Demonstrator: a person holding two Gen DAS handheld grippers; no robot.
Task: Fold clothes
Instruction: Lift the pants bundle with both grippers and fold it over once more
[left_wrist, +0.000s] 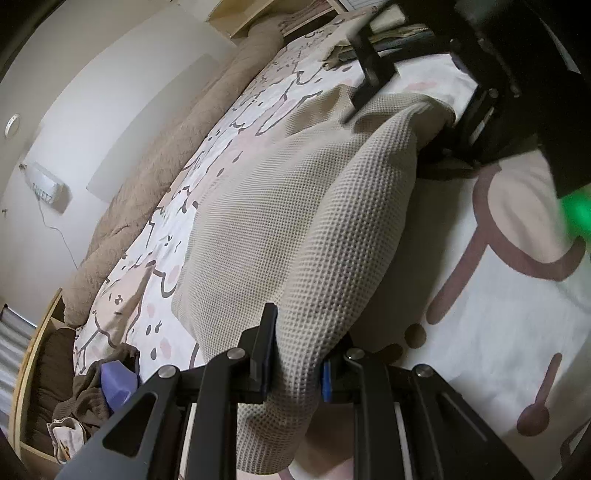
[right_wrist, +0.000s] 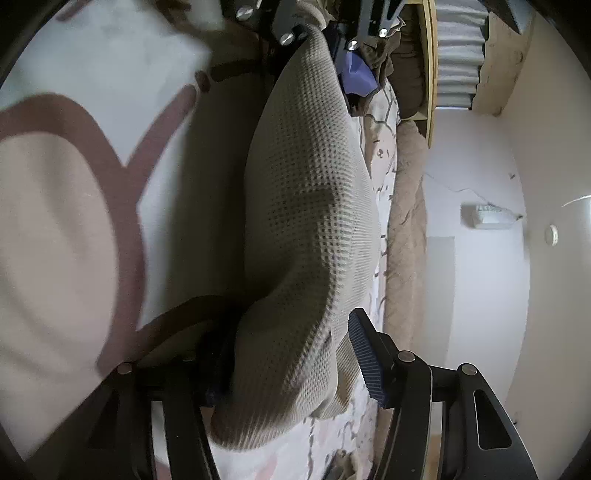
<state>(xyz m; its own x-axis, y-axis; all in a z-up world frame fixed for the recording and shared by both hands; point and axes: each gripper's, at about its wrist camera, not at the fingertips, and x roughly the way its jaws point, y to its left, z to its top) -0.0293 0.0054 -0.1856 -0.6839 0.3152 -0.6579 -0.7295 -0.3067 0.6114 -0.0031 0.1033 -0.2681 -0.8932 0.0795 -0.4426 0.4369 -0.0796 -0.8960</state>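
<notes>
A beige waffle-knit garment (left_wrist: 277, 221) hangs stretched between my two grippers above the bed. My left gripper (left_wrist: 295, 365) is shut on one end of it, with the cloth pinched between its blue pads. In the right wrist view the garment (right_wrist: 314, 184) runs from the left gripper (right_wrist: 314, 29) at the top down into my right gripper (right_wrist: 291, 369). Its jaws stand apart: the cloth lies between them, and the ribbed right pad (right_wrist: 369, 362) is bare and off the fabric. The left finger is hidden behind the cloth. In the left wrist view the right gripper (left_wrist: 399, 129) is at the garment's far end.
A white bed sheet (left_wrist: 498, 332) with pink and grey cartoon prints lies below. A brown quilted blanket (left_wrist: 166, 166) is rolled along the wall side. Brown and purple clothes (left_wrist: 103, 387) are heaped at one end, and folded items (left_wrist: 388, 33) at the other.
</notes>
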